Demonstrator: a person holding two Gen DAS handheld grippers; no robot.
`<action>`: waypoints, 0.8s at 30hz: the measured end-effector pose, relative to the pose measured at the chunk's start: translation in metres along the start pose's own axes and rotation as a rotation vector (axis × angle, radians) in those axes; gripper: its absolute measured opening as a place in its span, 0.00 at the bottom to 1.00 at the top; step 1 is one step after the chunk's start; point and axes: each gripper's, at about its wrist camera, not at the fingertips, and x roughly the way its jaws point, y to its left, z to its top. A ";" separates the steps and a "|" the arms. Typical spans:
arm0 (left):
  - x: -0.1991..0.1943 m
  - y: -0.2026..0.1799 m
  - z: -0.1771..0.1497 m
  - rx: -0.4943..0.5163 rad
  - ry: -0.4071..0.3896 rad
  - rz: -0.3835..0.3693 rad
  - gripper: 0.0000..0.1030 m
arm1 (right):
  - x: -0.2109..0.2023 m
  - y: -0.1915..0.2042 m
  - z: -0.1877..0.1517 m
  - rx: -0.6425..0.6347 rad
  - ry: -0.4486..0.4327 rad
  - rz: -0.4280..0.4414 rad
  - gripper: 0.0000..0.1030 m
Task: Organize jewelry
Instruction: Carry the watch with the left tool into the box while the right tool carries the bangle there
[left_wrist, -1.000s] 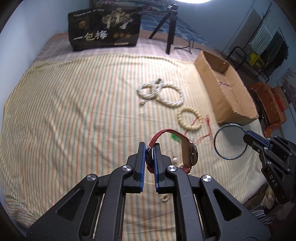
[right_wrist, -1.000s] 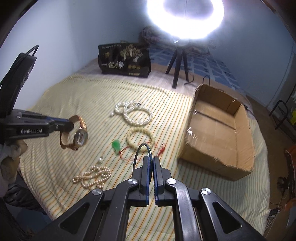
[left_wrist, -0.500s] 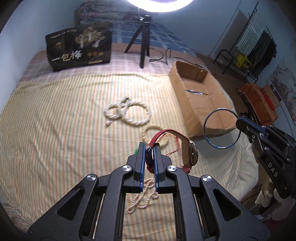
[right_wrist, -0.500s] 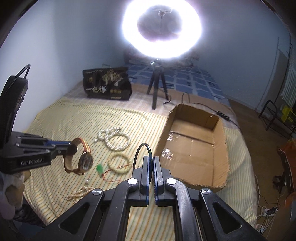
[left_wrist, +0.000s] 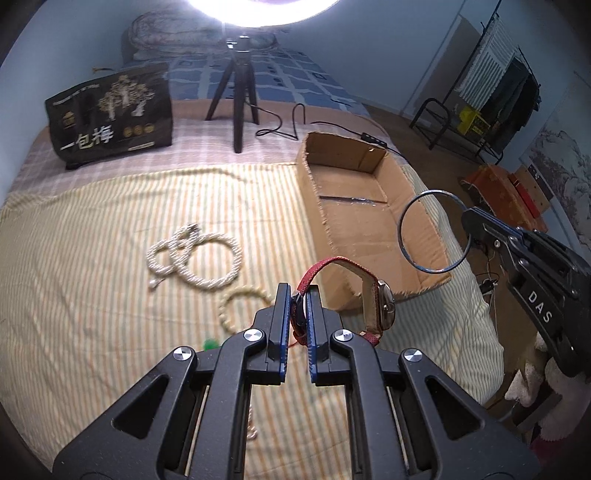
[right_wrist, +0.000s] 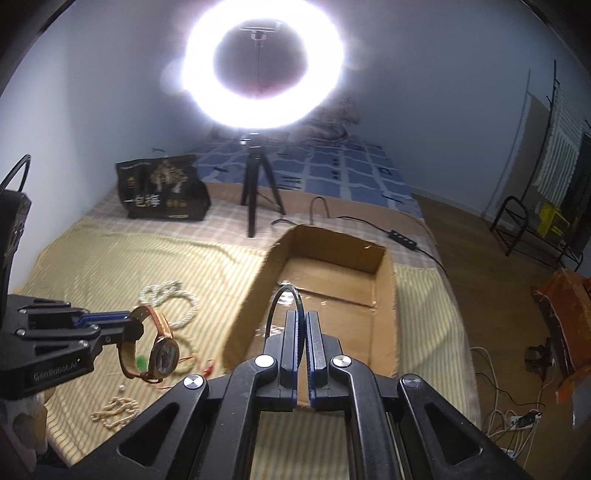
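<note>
Two fisheye views, one per gripper, both over a bed w/ a yellow striped sheet.

Left wrist view: the left gripper (left_wrist: 296, 295) sits bottom centre, its blue pads nearly together and pinching the red strap of a wristwatch (left_wrist: 380, 306); the watch face hangs just right of the pads. The right gripper (left_wrist: 469, 216) comes in from the right edge, clamped on a thin dark bangle (left_wrist: 404, 242) that stands upright in front of the near right corner of an open cardboard box (left_wrist: 354, 192), centre right. On the sheet (left_wrist: 92, 258), left of centre, lie two twisted white rope bracelets (left_wrist: 195, 254), touching each other. Below them, just left of the gripper's pads, a pale bead bracelet (left_wrist: 229, 314), partly hidden. A black printed bag (left_wrist: 110, 118) stands upper left; a tripod (left_wrist: 236, 99) upper centre.

Right wrist view: the right gripper (right_wrist: 302, 317) at bottom centre is fully closed on the bangle (right_wrist: 275, 306), which arcs up in front of the box (right_wrist: 384, 295) interior. At lower left the left gripper (right_wrist: 131, 325) holds the watch (right_wrist: 162, 350) above the sheet (right_wrist: 92, 266). A loose pearl strand (right_wrist: 114, 410) lies bottom left. A bright ring light (right_wrist: 264, 62) fills top centre.
</note>
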 end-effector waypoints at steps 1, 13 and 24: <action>0.005 -0.004 0.003 -0.001 0.000 -0.003 0.06 | 0.002 -0.004 0.001 0.004 0.001 -0.005 0.00; 0.046 -0.036 0.026 -0.017 0.004 -0.034 0.06 | 0.039 -0.043 0.011 0.063 0.032 -0.030 0.00; 0.077 -0.049 0.034 -0.021 0.033 -0.048 0.06 | 0.074 -0.059 0.015 0.086 0.065 -0.031 0.01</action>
